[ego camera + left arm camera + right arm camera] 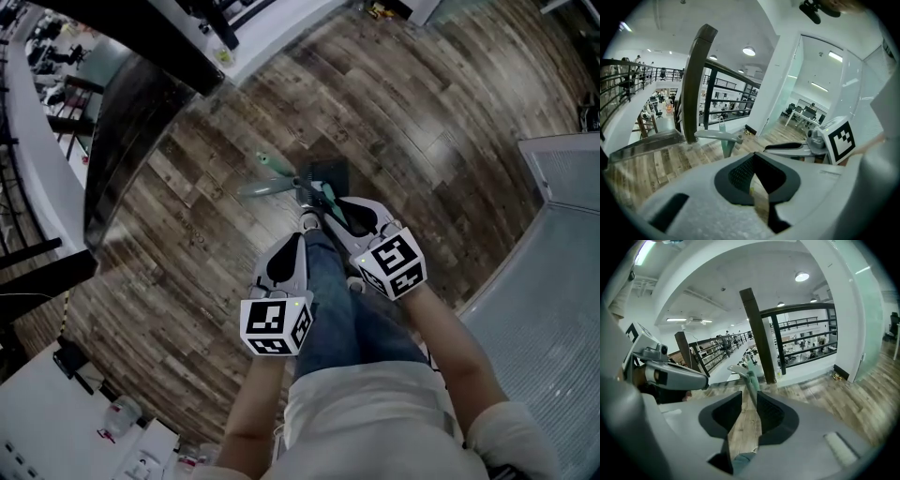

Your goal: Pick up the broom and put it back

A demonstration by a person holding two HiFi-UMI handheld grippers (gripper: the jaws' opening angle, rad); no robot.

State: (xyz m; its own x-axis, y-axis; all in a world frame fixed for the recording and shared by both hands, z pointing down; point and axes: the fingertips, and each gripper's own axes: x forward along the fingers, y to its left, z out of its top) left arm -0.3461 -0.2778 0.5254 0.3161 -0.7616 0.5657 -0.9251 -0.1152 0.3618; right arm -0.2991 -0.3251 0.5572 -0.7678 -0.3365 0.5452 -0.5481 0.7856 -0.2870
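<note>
The broom point(279, 182) stands on the wooden floor ahead of my feet, with a teal handle, grey fittings and a dark dustpan point(330, 172) right behind it. In the right gripper view the teal handle point(752, 379) rises at the tips of my right gripper point(749, 397), close to the right-hand pad; the jaws are apart and do not clamp it. In the head view this right gripper point(328, 206) reaches the handle from the lower right. My left gripper point(292, 246) hangs lower left of the broom with its pads together and nothing in them; its own view shows the broom point(723, 138) farther ahead.
A dark railing post point(696, 79) and black balustrade point(801, 333) border the floor beyond the broom. A frosted glass wall point(553, 272) runs along the right. A white desk with small items point(103, 422) sits lower left. My jeans leg point(333, 291) lies under both grippers.
</note>
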